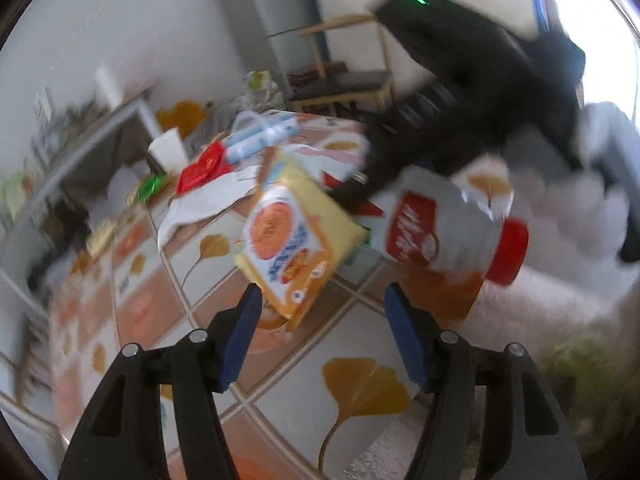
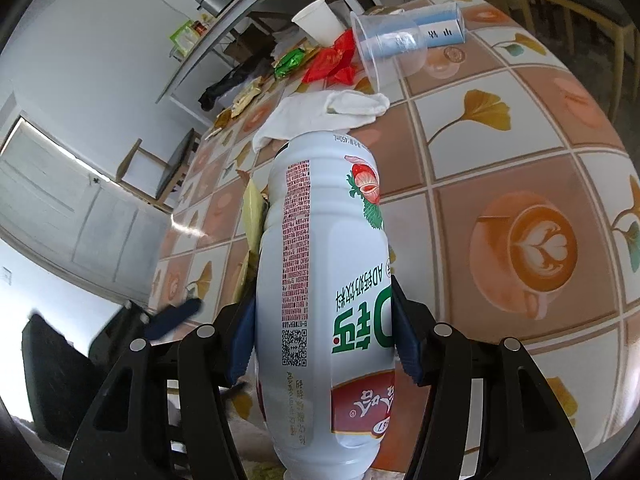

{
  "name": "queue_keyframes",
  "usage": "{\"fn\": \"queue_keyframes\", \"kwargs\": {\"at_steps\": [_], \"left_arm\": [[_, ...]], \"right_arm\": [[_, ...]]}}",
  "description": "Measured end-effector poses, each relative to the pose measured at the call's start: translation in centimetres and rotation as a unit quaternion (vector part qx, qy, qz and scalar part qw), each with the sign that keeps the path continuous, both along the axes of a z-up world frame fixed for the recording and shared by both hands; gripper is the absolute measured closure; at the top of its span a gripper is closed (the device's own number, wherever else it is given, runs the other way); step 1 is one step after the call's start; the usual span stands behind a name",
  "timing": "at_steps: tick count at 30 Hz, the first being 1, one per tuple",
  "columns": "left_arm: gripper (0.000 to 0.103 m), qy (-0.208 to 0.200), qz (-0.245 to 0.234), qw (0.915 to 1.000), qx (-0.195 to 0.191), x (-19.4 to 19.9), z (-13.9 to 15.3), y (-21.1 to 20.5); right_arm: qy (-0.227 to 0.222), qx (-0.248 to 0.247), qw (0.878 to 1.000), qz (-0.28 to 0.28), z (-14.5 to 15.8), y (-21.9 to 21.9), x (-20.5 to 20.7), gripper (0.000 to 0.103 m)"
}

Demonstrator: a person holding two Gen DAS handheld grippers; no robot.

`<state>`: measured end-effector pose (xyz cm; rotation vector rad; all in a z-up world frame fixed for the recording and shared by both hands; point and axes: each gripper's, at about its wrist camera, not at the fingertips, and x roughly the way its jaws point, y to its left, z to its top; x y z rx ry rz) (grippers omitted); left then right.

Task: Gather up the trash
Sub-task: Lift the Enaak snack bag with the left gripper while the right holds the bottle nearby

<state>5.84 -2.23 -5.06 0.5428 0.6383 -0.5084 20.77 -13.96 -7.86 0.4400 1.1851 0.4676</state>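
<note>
Gripping milk-drink bottle [image 2: 320, 280] in right tool [image 2: 324, 332]; left tool [image 1: 324, 320] released, unloaded. Next we carry bottle to bin; none visible.

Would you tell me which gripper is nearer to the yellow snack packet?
Left. The left gripper is open just short of the yellow snack packet; the right gripper is clamped on the white bottle beside it.

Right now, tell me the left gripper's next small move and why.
Probably ease the left gripper forward and close on the yellow snack packet. Its jaws stand open with nothing between them, and the packet's lower corner lies just ahead of them. The right gripper is already clamped on the white bottle.
</note>
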Motion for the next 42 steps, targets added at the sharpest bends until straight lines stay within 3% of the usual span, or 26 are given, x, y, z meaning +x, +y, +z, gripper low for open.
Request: {"fn": "queue_keyframes", "kwargs": {"at_steps": [3,5,11,21,26,34,37,42], "left_arm": [[0.041,-0.048,-0.006,0.9953,0.084,-0.3,-1.5,-2.0],[0.041,-0.071,-0.013,0.9915,0.108,-0.2,-1.8,-2.7],[0.044,-0.077,-0.036,0.9883,0.127,0.5,-1.9,-3.1],[0.081,-0.055,-0.064,0.9872,0.135,0.6,-2.3,-3.4],[0.089,-0.060,-0.059,0.9878,0.132,0.6,-2.2,-3.1],[0.093,-0.071,-0.021,0.9898,0.121,0.3,-1.2,-2.7],[0.094,-0.061,0.010,0.9933,0.098,0.6,-0.4,-2.4],[0.094,-0.012,0.071,0.9971,0.025,2.3,1.2,-1.3]], "right_arm": [[0.005,0.012,1.000,0.001,-0.1,-0.6,0.0,0.047],[0.007,0.018,1.000,0.002,-0.1,-0.7,0.0,0.047],[0.014,0.038,0.999,0.006,-0.3,-1.3,0.1,0.047],[0.019,0.061,0.998,0.008,-0.4,-2.2,-0.1,0.048],[0.023,0.072,0.997,0.001,-0.4,-2.9,-0.3,0.048],[0.023,0.076,0.996,-0.033,0.0,-4.8,-1.4,0.048],[0.023,0.079,0.995,-0.050,0.1,-5.8,-1.8,0.048],[0.027,0.092,0.992,-0.076,0.2,-7.4,-2.7,0.048]]}}
